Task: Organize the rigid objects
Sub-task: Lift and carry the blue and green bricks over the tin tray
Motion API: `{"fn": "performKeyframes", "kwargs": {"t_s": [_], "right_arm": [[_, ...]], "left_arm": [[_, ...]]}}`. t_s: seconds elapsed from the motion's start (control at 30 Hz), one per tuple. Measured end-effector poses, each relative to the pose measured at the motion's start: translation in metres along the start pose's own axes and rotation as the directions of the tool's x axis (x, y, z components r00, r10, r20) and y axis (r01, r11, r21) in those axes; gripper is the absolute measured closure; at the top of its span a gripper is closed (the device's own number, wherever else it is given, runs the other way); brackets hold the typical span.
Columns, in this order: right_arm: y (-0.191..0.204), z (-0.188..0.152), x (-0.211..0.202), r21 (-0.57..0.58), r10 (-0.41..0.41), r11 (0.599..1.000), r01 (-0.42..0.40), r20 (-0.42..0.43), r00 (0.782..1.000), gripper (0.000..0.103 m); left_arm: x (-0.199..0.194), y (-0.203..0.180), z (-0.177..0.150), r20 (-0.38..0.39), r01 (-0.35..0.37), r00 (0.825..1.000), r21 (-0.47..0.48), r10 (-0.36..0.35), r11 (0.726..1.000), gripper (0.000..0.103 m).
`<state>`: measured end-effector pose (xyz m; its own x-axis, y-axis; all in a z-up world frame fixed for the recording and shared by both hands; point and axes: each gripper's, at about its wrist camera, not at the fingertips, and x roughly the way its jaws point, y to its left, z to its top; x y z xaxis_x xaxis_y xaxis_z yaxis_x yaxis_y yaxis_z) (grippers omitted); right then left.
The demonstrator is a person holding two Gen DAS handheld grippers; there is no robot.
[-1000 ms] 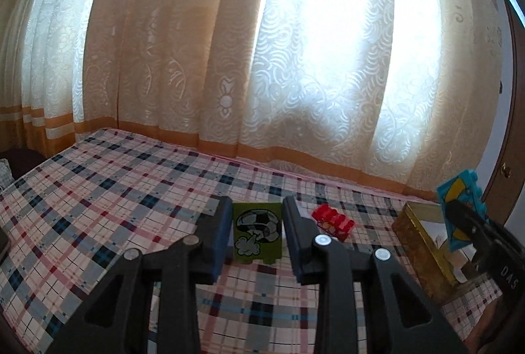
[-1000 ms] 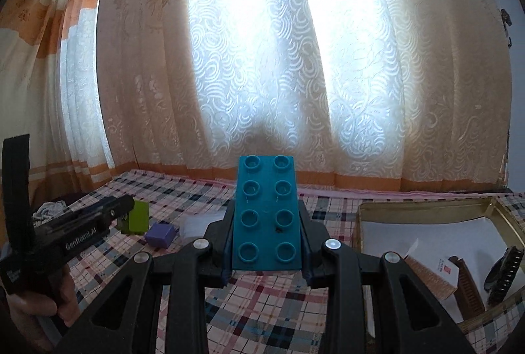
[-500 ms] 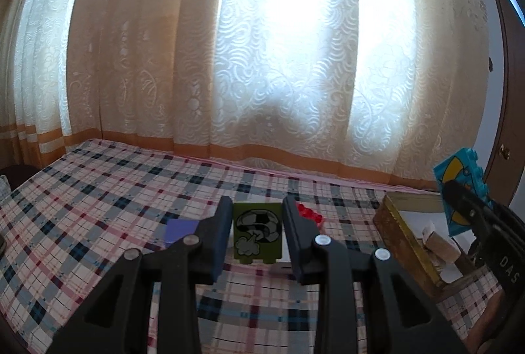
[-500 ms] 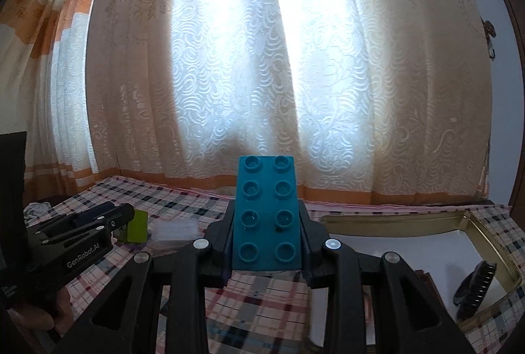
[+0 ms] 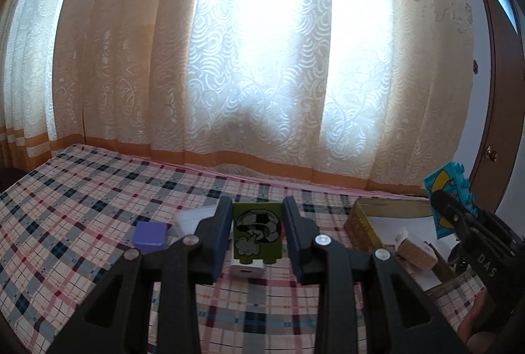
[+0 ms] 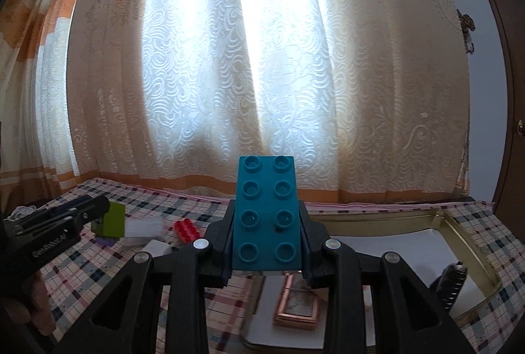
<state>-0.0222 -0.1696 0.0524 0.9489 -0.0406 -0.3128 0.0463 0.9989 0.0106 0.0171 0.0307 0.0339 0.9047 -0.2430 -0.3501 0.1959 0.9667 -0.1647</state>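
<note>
Both views have swung toward the gold box [image 6: 469,232], which now fills the lower right of the right wrist frame and sits larger at the right of the left one. The left gripper [image 5: 257,227] clamps the green brick [image 5: 257,231]; the right gripper [image 6: 267,232] clamps the teal brick [image 6: 267,212]. Both bricks seem bound for that box, with the purple block [image 5: 150,233] and red brick [image 6: 186,229] left on the plaid cloth [image 5: 75,189]

Sunlit lace curtains [image 5: 262,58] hang behind the plaid-covered bed [image 5: 82,206].
</note>
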Motion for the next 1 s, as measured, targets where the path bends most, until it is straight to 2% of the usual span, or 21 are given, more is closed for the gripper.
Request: {"fn": "performKeyframes", "kwargs": {"t_s": [1.0], "right_arm": [[-0.090, 0.002, -0.015, 0.095, -0.117, 0.989, 0.117, -0.004, 0.993, 0.069]], "left_arm": [[0.010, -0.103, 0.010, 0.016, 0.120, 0.992, 0.067, -0.121, 0.991, 0.073]]}}
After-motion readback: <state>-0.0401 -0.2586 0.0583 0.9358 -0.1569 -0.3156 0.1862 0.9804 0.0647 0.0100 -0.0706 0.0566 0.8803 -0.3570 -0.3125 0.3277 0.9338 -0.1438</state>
